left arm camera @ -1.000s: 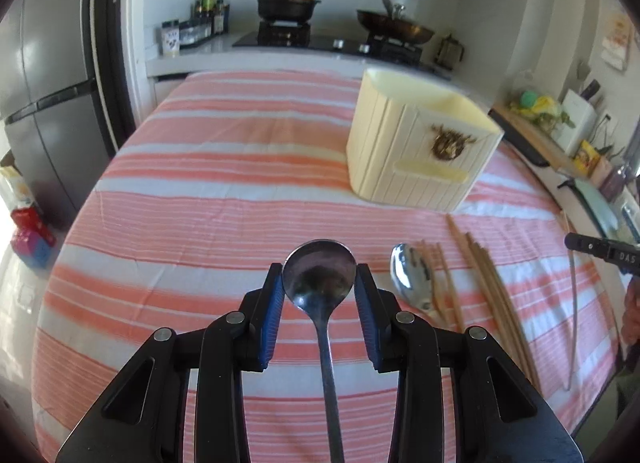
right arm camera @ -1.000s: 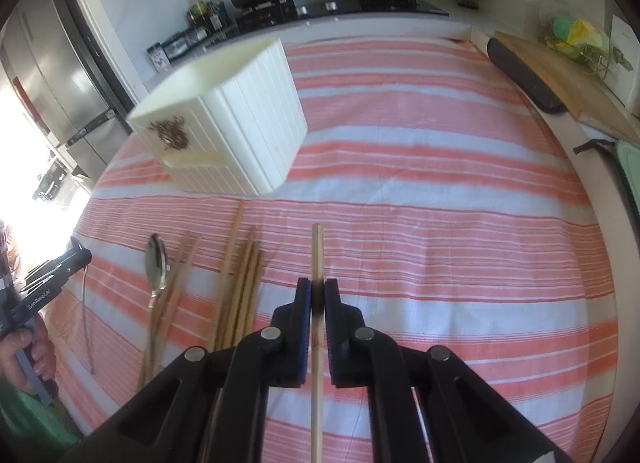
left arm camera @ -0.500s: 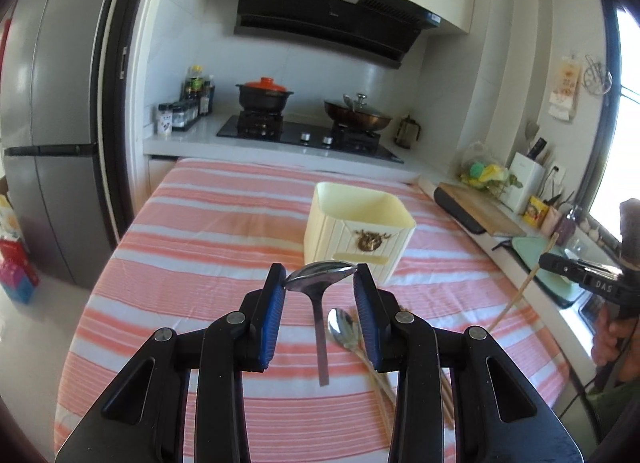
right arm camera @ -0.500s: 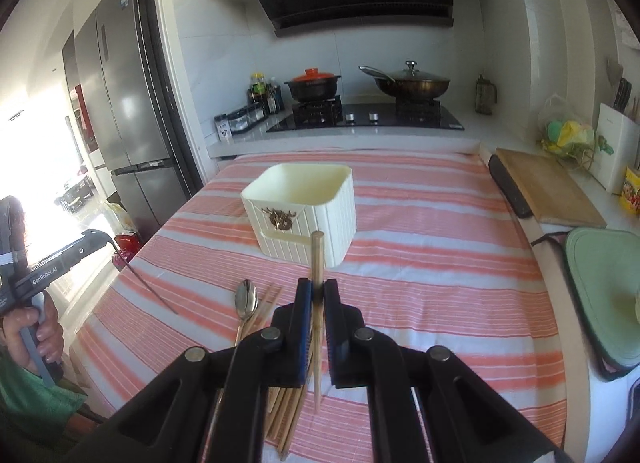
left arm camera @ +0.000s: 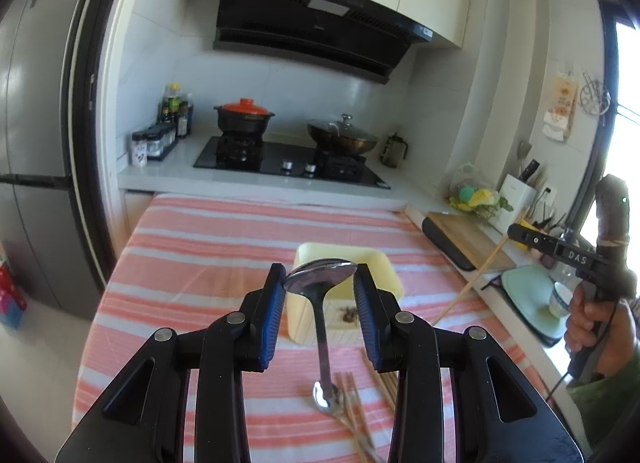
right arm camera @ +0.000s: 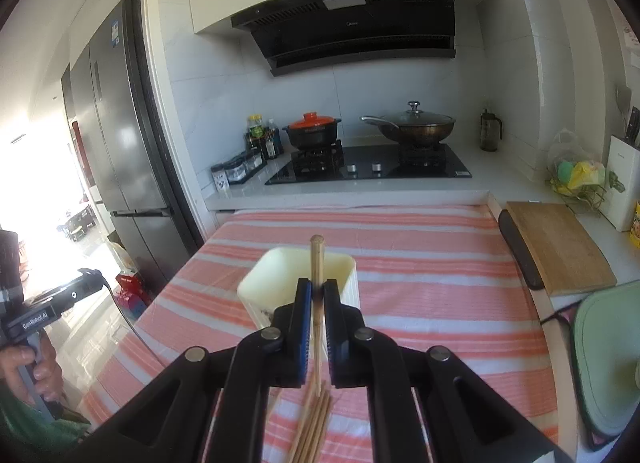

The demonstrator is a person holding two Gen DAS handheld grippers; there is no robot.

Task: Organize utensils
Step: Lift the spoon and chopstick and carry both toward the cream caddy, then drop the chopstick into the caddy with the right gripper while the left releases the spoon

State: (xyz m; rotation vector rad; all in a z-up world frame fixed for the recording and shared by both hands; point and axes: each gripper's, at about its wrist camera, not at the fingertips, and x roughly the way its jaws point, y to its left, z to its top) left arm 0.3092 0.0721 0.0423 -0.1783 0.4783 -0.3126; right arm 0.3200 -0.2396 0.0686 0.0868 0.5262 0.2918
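My left gripper (left arm camera: 320, 291) is part open, blue pads pinching the bowl of a steel ladle (left arm camera: 321, 283), handle hanging down. My right gripper (right arm camera: 318, 297) is nearly closed, clamped on one wooden chopstick (right arm camera: 317, 263), tip up. Below, near the table's front edge, a spoon (left arm camera: 326, 399) lies w/ loose chopsticks (right arm camera: 314, 423) on the striped cloth (left arm camera: 208, 259). Past them, mid-table, the cream utensil holder (right arm camera: 272, 275). Writing: "DAS" on right gripper's side in left view; "GenRobot.AI" on left gripper in right view. Only the left view shows the spoon.
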